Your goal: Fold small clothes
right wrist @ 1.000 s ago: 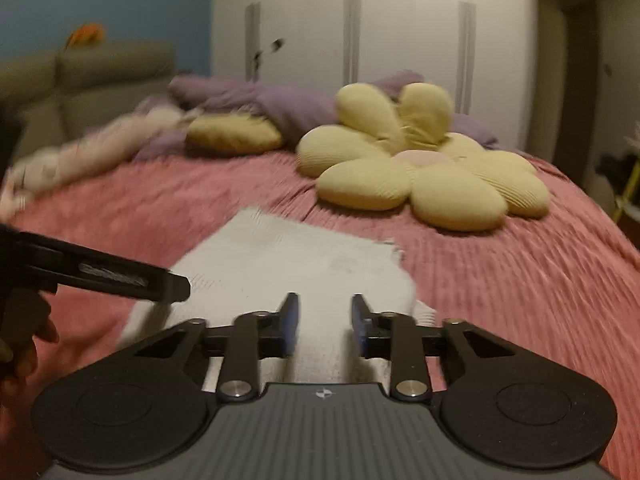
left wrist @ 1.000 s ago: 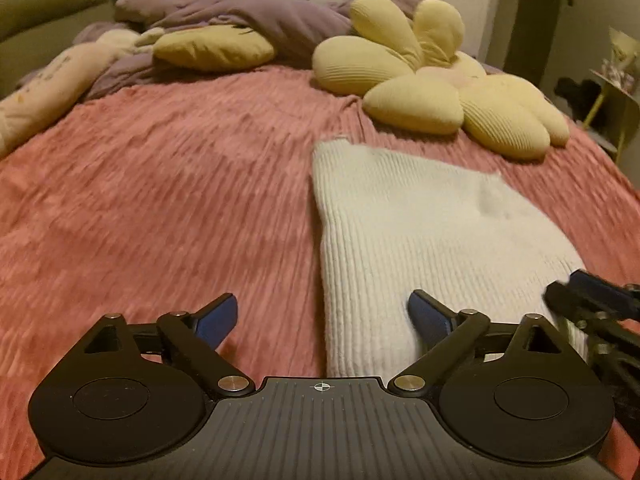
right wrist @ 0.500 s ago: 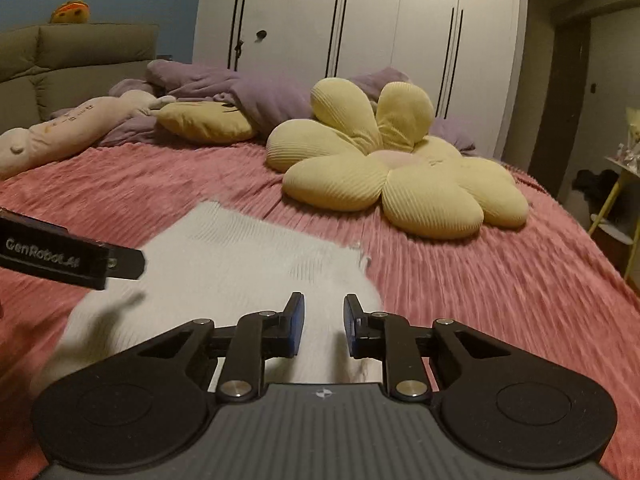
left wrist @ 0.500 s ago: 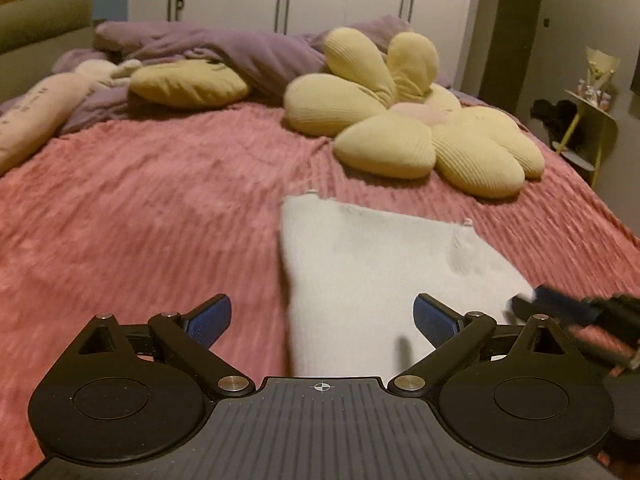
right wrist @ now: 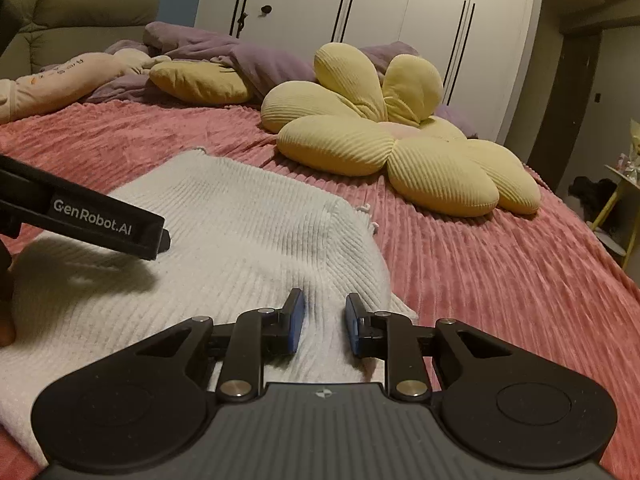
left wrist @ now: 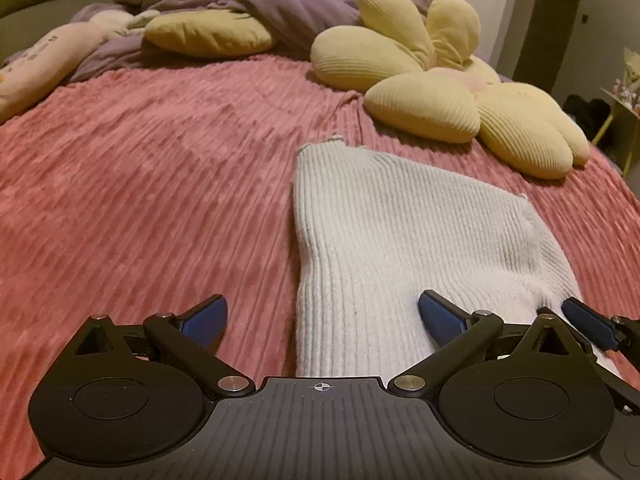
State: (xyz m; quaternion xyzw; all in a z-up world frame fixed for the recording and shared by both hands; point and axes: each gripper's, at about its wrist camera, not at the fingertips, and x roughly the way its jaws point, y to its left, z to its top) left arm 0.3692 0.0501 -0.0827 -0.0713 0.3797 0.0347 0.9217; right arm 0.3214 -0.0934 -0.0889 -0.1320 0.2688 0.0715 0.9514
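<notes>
A white ribbed knit garment lies flat on the pink bedspread; it also shows in the right wrist view. My left gripper is wide open low over the garment's near left edge, one finger over the bedspread, one over the knit. My right gripper is partly open and empty, its jaws a narrow gap apart over the garment's near right edge. The left gripper's arm shows in the right wrist view, above the garment.
A yellow flower-shaped cushion lies beyond the garment, also in the right wrist view. A yellow pillow, purple blanket and pink plush lie at the bed's far side. White wardrobe behind.
Both grippers dipped lower and closer over the garment's near edge. The right gripper's jaws opened slightly wider. The garment has not moved.
</notes>
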